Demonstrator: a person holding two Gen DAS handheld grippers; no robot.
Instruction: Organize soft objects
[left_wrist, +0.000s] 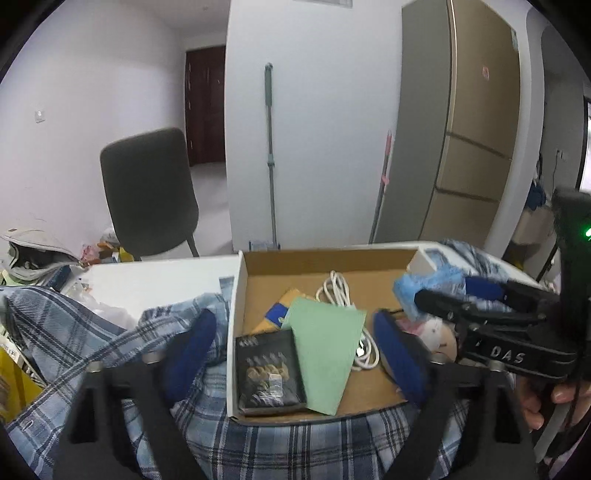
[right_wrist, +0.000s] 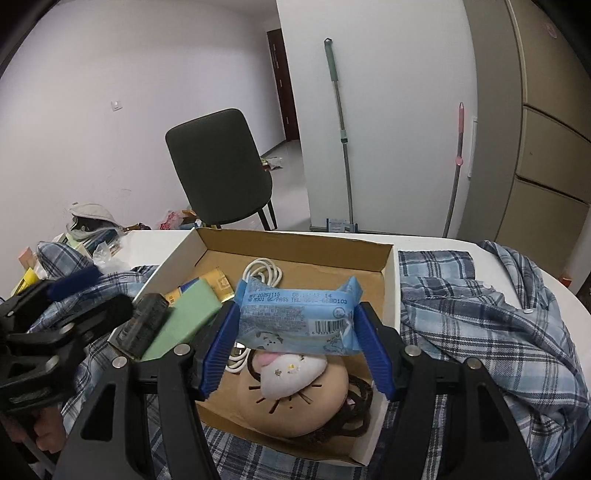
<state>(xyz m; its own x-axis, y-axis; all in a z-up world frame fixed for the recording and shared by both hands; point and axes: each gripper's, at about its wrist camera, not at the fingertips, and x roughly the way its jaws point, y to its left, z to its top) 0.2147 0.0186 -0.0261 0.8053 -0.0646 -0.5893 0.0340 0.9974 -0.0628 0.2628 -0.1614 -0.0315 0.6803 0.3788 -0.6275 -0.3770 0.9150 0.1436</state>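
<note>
The right gripper (right_wrist: 295, 345) is clamped on a blue wet-wipe pack (right_wrist: 297, 314), its two blue pads pressing the pack's left and right ends, and holds it in the air above the near part of an open cardboard box (right_wrist: 295, 247). The pack's printed back faces the right wrist camera, with a barcode near its lower right corner. Directly under the pack, inside the box, lies a round tan plush cat face (right_wrist: 295, 402) with a white muzzle, a pink tongue and stitched whiskers, and a dark hair band (right_wrist: 360, 406) curls along its right side. Further back on the box floor sit a coiled white cable (right_wrist: 264, 271), a yellow and blue packet (right_wrist: 216, 280), a flat pale green piece (left_wrist: 327, 343) and a black packet (left_wrist: 269, 373) that leans at the near left corner. The left gripper (left_wrist: 295, 354) hovers over the near edge of the box with its blue pads spread wide and nothing between them; its left pad is over the cloth outside the box wall and its right pad is over the box interior. A blue plaid shirt (right_wrist: 480, 321) is spread on the white bench (right_wrist: 443, 242) beneath and around the box, bunched on both sides. Behind the bench stand a dark chair (right_wrist: 221, 166), a mop (right_wrist: 341, 136) against the white wall and a beige fridge (left_wrist: 476, 122).
</note>
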